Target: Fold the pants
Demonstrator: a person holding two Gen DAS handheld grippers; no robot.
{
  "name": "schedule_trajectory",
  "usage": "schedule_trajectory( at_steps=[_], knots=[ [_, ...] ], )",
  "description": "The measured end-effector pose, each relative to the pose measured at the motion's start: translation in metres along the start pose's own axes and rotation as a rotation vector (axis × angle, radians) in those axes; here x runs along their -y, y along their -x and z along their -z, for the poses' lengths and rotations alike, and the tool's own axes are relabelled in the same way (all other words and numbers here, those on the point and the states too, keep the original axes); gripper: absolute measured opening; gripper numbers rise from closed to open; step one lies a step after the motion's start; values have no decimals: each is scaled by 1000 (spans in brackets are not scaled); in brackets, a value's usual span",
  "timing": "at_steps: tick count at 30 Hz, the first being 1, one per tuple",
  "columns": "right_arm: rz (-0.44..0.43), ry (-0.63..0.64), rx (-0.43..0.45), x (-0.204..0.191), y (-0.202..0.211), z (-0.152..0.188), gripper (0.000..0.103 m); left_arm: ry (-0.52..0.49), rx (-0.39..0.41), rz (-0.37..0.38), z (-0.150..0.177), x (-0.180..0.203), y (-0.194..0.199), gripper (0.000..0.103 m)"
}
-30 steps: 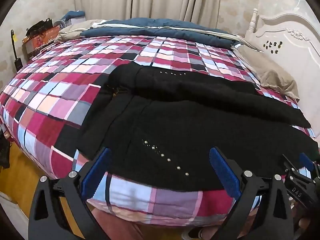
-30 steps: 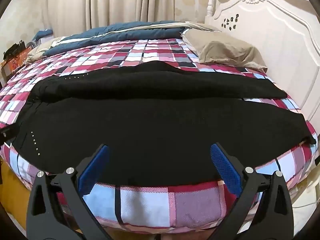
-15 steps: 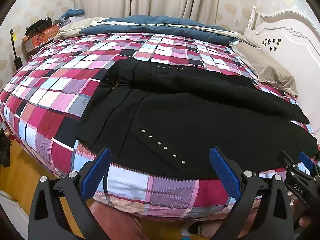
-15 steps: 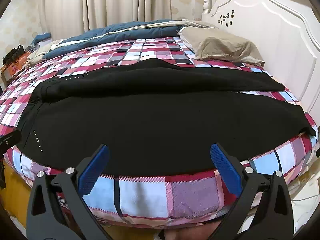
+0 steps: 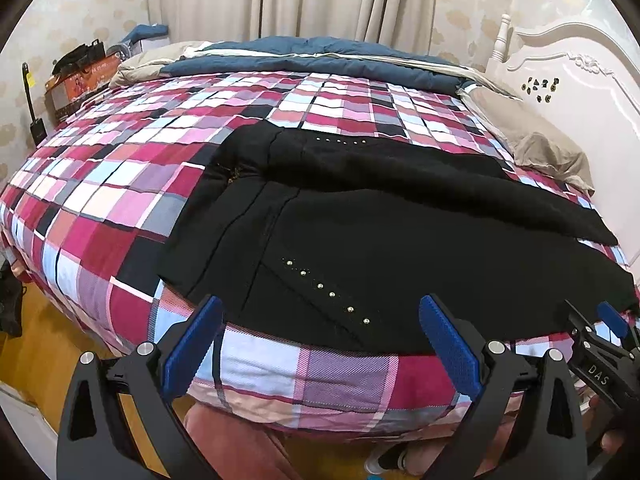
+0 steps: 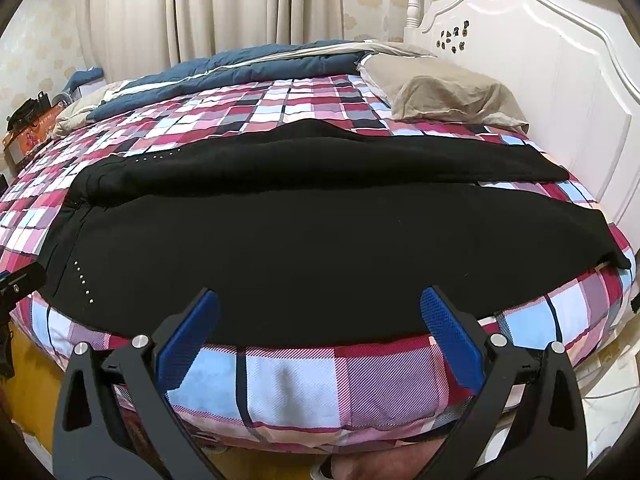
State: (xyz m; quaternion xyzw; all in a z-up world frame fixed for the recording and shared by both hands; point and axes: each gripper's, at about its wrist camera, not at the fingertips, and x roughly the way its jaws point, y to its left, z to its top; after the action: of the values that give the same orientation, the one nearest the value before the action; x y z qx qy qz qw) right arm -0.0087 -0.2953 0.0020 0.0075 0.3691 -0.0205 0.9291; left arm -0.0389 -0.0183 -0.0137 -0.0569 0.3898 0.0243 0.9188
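Black pants (image 5: 400,240) lie spread across the checked bed, waist to the left and legs to the right, with rows of small metal studs (image 5: 324,290). They also show in the right wrist view (image 6: 320,240). My left gripper (image 5: 320,340) is open and empty, hovering off the near bed edge by the waist end. My right gripper (image 6: 320,332) is open and empty, off the near edge by the leg part. The right gripper also shows at the right edge of the left wrist view (image 5: 600,344).
The bed has a pink, red and blue checked cover (image 5: 120,200). A blue duvet (image 5: 320,56) lies at the far side, a beige pillow (image 6: 448,92) by the white headboard (image 6: 540,80). A cluttered side table (image 5: 76,76) stands far left. Wooden floor (image 5: 40,344) lies below.
Both grippers have drawn back and up from the bed edge, so more of the bed side shows. The pants have not moved.
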Motion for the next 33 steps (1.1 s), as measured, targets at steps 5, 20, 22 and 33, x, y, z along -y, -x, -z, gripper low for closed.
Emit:
schedule_trajectory(
  at_steps=[5,20,22,33],
  knots=[
    [1,7,-7,-3,-1,2,101,-4,-12,4,1,2,-1,98],
    [0,12,-11,-9,-4,4,101,-2,-22,7,2,1,-3,98],
    [0,11,-11,-9,-4,4,101,-2,-24,6,2,2,-4,98],
    [0,11,-16,-10,-6,6,101,-8,-38,7,3,3,-9,98]
  ],
)
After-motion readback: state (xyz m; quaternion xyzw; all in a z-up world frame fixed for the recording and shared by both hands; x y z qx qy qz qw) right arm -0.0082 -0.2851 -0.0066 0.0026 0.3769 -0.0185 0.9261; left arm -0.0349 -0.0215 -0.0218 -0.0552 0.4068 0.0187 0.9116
